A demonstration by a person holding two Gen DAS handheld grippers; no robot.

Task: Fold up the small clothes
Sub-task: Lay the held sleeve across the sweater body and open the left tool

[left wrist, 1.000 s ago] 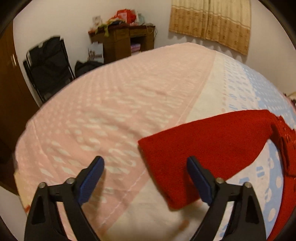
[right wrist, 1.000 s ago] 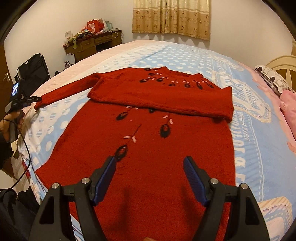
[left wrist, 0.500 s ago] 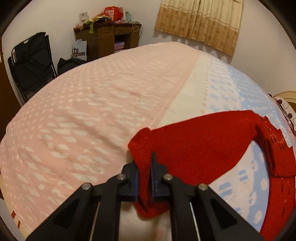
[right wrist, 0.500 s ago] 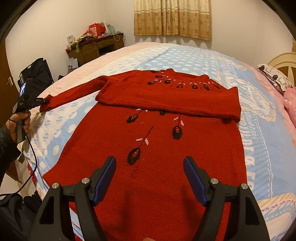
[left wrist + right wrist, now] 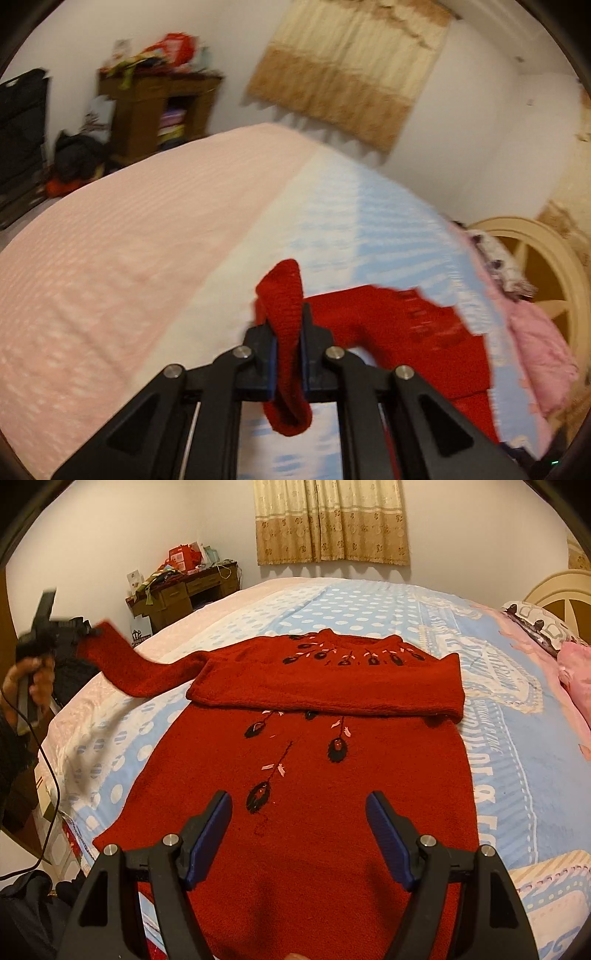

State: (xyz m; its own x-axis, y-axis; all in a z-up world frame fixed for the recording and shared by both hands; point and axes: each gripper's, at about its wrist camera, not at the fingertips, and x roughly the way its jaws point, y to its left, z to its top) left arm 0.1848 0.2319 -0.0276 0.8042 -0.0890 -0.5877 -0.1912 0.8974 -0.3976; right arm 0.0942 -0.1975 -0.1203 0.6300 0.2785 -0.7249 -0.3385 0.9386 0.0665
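Since a second ago your left gripper (image 5: 287, 360) has gone from open beside the sleeve cuff (image 5: 286, 306) to clamped on it, and it has lifted the cuff off the bedspread (image 5: 110, 258). In the left wrist view the jaws are closed tight on the doubled red knit, which sticks up above the fingers and hangs in a loop below them; the rest of the sweater (image 5: 413, 332) trails away to the right, blurred. In the right wrist view your right gripper (image 5: 298, 834) hovers wide open over the near hem, holding nothing. The sweater (image 5: 332, 812) lies flat, front up, in the middle of the bed, collar at the far end. One sleeve (image 5: 332, 690) is already folded across the chest. The other sleeve (image 5: 140, 672) stretches out to the far left, its end raised in your left gripper (image 5: 74, 631). By my reckoning you are early in the fold: this sleeve must still come across the chest, then the body needs folding up from the hem.
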